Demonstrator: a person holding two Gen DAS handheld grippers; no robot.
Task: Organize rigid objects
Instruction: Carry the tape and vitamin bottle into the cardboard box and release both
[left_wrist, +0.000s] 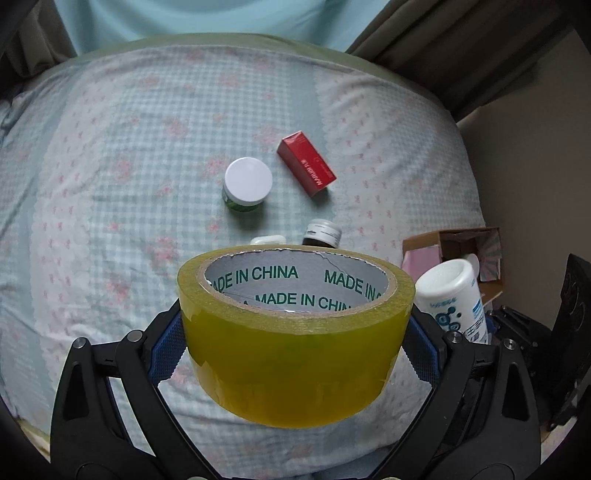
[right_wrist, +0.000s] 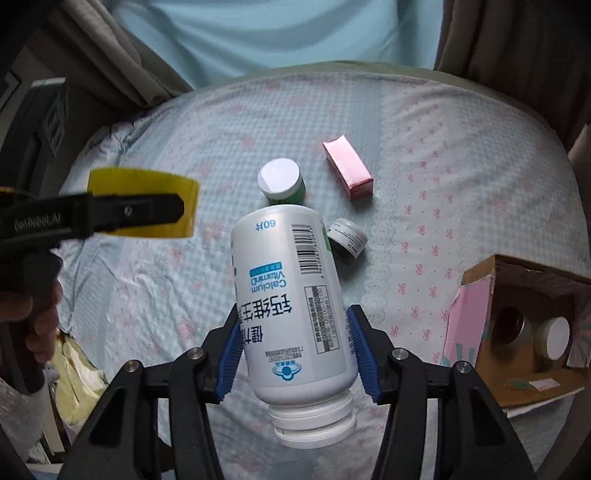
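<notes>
My left gripper (left_wrist: 295, 343) is shut on a yellow roll of packing tape (left_wrist: 295, 332), held above the bed with its core facing up. In the right wrist view the tape roll (right_wrist: 147, 199) shows at the left between the left gripper's black fingers (right_wrist: 122, 214). My right gripper (right_wrist: 295, 350) is shut on a white calcium bottle (right_wrist: 291, 295), cap toward the camera, blue pads (right_wrist: 229, 354) pressing its sides. That bottle (left_wrist: 454, 295) also shows at the right of the left wrist view. On the bedspread lie a white-lidded green jar (left_wrist: 246, 184), a red carton (left_wrist: 306, 162) and a small dark jar (left_wrist: 322, 232).
A cardboard box (right_wrist: 524, 325) with a pink flap stands at the bed's right edge, holding a white-lidded jar (right_wrist: 554, 338) and a metal tin. The checked floral bedspread (left_wrist: 110, 184) spreads wide to the left. Curtains and a pale blue wall rise behind. A person's hand (right_wrist: 37, 306) grips the left tool.
</notes>
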